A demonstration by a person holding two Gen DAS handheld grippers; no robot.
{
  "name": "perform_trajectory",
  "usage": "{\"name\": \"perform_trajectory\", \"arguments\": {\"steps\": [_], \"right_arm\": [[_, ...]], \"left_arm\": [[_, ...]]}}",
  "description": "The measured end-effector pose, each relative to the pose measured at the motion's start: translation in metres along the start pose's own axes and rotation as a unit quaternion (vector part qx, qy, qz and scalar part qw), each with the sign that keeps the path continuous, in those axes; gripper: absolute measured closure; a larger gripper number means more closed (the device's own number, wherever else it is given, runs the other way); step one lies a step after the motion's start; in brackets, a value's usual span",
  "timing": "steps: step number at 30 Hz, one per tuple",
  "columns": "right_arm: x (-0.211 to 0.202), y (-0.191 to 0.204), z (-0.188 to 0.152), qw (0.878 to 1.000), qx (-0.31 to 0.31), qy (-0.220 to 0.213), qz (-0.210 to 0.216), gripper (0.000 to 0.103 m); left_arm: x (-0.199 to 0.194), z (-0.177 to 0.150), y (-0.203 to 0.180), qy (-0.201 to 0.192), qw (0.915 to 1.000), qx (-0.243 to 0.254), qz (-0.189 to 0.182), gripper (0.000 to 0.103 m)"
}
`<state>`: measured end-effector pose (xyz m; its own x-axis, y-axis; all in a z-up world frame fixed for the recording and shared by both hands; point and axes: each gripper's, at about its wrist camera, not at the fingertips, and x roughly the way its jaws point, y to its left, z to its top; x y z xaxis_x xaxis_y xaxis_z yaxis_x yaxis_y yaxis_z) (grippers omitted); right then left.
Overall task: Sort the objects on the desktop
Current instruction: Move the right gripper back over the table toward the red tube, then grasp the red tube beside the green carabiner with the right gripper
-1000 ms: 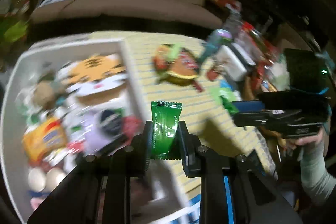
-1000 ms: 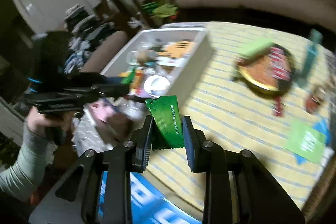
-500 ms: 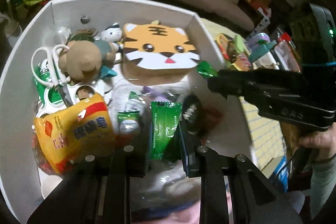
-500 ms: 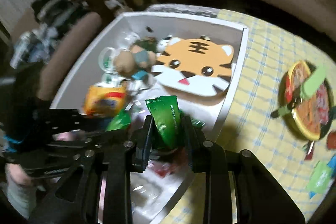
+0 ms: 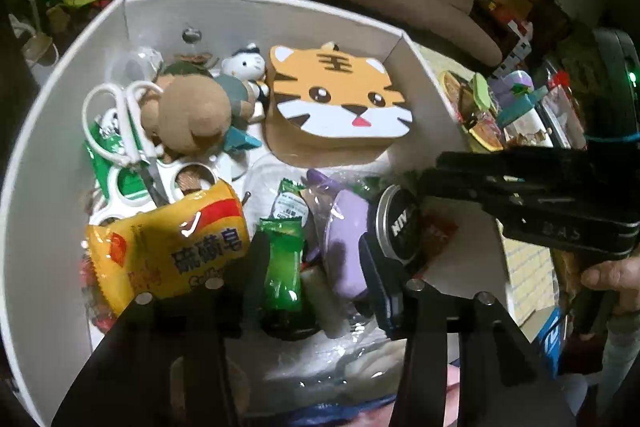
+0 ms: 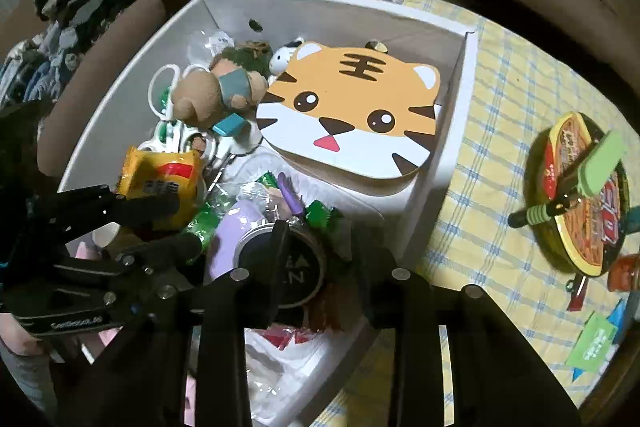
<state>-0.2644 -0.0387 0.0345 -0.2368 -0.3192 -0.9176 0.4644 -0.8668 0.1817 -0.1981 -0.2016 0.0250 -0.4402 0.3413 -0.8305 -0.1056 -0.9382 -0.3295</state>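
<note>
Both grippers hang over the white storage box [image 5: 60, 75], also in the right wrist view [image 6: 464, 75]. My left gripper [image 5: 312, 267] is open; a green candy packet [image 5: 282, 267] lies loose between its fingers, leaning against the left one, among the box contents. My right gripper [image 6: 320, 255] is open and empty above a black Nivea tin [image 6: 296, 267]. A green packet [image 6: 320, 213] lies just beyond the right fingers in the box. The tin also shows in the left wrist view [image 5: 396, 223], under the right gripper [image 5: 440, 179].
The box holds a tiger-face box [image 6: 352, 111], a plush bear [image 5: 188, 115], white scissors [image 5: 124, 123], a yellow soap pack [image 5: 168, 247] and a purple item [image 5: 344, 247]. On the checked tablecloth [image 6: 500, 147] lie a noodle bowl [image 6: 584, 195] and a green sachet [image 6: 592, 343].
Both grippers have opened over the box. Each was shut on a green packet; both packets now lie in the box. The grippers have sunk closer to the contents.
</note>
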Motion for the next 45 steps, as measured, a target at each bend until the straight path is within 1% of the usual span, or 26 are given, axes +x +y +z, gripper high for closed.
{"name": "perform_trajectory", "arguments": {"steps": [3,5,7,8,9,10,11,13,16,18,19,21,23,27,30,33,35,36,37,38,39,40,41,42,45], "right_arm": [[-0.018,-0.002,-0.004,1.0,0.003,-0.018,0.009,0.073],[-0.035,-0.007,-0.008,0.999,0.004,-0.034,0.018,0.073],[-0.058,-0.019,-0.019,0.999,0.002,-0.051,0.018,0.072],[-0.066,-0.025,-0.024,0.998,0.0,-0.056,0.014,0.072],[-0.077,-0.035,-0.031,0.998,-0.002,-0.062,0.003,0.068],[-0.085,-0.044,-0.039,0.998,-0.001,-0.065,-0.01,0.063],[-0.092,-0.054,-0.046,0.998,0.0,-0.067,-0.021,0.062],[-0.108,-0.081,-0.065,0.997,0.009,-0.07,-0.044,0.059],[-0.121,-0.124,-0.09,0.995,0.042,-0.067,-0.059,0.057],[-0.125,-0.153,-0.108,0.994,0.067,-0.063,-0.064,0.056],[-0.127,-0.163,-0.113,0.993,0.074,-0.063,-0.065,0.056],[-0.13,-0.188,-0.126,0.991,0.094,-0.07,-0.071,0.055],[-0.126,-0.206,-0.133,0.989,0.109,-0.076,-0.07,0.054],[-0.096,-0.234,-0.135,0.987,0.113,-0.086,-0.08,0.055],[-0.065,-0.246,-0.127,0.986,0.108,-0.092,-0.091,0.054],[-0.037,-0.254,-0.114,0.986,0.099,-0.096,-0.093,0.058],[-0.026,-0.255,-0.106,0.987,0.089,-0.093,-0.094,0.06],[-0.017,-0.255,-0.101,0.988,0.082,-0.086,-0.096,0.063],[-0.012,-0.255,-0.099,0.989,0.075,-0.08,-0.097,0.069],[-0.006,-0.255,-0.098,0.99,0.069,-0.071,-0.101,0.073],[0.001,-0.254,-0.098,0.99,0.061,-0.061,-0.109,0.081],[0.002,-0.253,-0.1,0.99,0.053,-0.062,-0.115,0.086],[0.001,-0.252,-0.102,0.989,0.047,-0.066,-0.12,0.085],[0.0,-0.254,-0.105,0.99,0.052,-0.066,-0.115,0.086],[-0.013,-0.259,-0.118,0.991,0.073,-0.072,-0.088,0.086]], "left_arm": [[-0.012,0.002,-0.006,-0.01,0.9999,-0.002,-0.007,0.049],[-0.022,0.003,-0.017,-0.019,0.9997,0.007,-0.012,0.046],[-0.035,0.005,-0.037,-0.033,0.9989,0.019,-0.027,0.034],[-0.039,0.006,-0.047,-0.038,0.9982,0.026,-0.038,0.03],[-0.042,0.006,-0.055,-0.041,0.9976,0.031,-0.046,0.025],[-0.044,0.007,-0.069,-0.042,0.9965,0.039,-0.06,0.021],[-0.045,0.008,-0.084,-0.041,0.9954,0.047,-0.073,0.019],[-0.041,0.009,-0.11,-0.038,0.9932,0.061,-0.091,0.013],[-0.03,0.012,-0.152,-0.027,0.9896,0.089,-0.109,0.009],[-0.018,0.014,-0.178,-0.017,0.9878,0.113,-0.106,0.009],[-0.009,0.016,-0.194,-0.011,0.9871,0.126,-0.098,0.009],[0.007,0.018,-0.213,0.001,0.9867,0.131,-0.097,0.009],[0.021,0.019,-0.226,0.007,0.9872,0.124,-0.1,0.009],[0.046,0.019,-0.244,0.01,0.99,0.098,-0.101,0.009],[0.061,0.02,-0.249,0.013,0.9913,0.09,-0.095,0.009],[0.077,0.022,-0.254,0.023,0.9919,0.094,-0.083,0.009],[0.087,0.022,-0.257,0.031,0.9917,0.102,-0.071,0.009],[0.09,0.022,-0.258,0.032,0.9917,0.105,-0.067,0.009],[0.095,0.022,-0.259,0.036,0.9914,0.111,-0.06,0.009],[0.099,0.022,-0.26,0.038,0.991,0.116,-0.055,0.009],[0.102,0.022,-0.26,0.039,0.9906,0.12,-0.052,0.009],[0.107,0.021,-0.262,0.041,0.99,0.128,-0.044,0.009],[0.11,0.02,-0.264,0.042,0.9892,0.134,-0.04,0.009],[0.114,0.019,-0.266,0.044,0.9883,0.141,-0.037,0.009],[0.127,0.016,-0.273,0.047,0.9844,0.165,-0.042,0.009]]}}
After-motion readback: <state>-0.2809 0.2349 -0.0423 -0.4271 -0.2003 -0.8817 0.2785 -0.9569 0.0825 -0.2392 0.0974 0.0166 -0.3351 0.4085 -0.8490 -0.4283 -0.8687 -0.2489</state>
